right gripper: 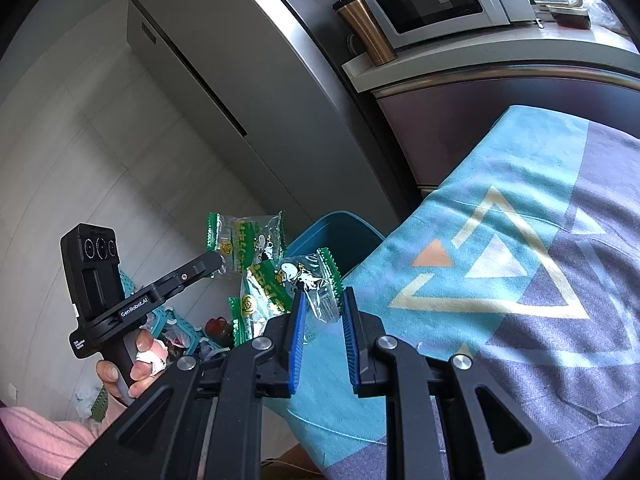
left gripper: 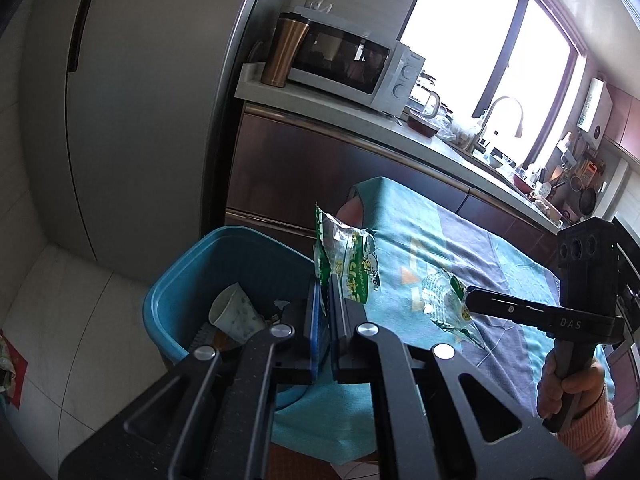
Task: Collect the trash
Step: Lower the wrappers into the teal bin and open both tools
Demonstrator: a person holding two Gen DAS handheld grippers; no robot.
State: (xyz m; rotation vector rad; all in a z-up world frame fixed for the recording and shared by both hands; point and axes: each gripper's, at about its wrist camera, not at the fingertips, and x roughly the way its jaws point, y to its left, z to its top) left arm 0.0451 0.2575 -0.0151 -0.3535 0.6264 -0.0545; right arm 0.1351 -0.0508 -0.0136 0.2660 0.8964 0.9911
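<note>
The blue bin stands on the floor at about nine o'clock from the cloth-covered table, with a paper cup already inside. The left gripper is pinched nearly closed on a green-and-clear snack wrapper, which stands up from the jaws just past the bin's three-o'clock rim. To finish well, I judge it should carry the wrapper fully over the bin's mouth before letting go, since so light a film could drift onto the cloth. This gripper tilts downward, held from behind.

At three o'clock, the right gripper grips a second crumpled wrapper with jaws slightly apart, over the table's edge. It also slopes downward, and the right hand grasps its handle.
</note>
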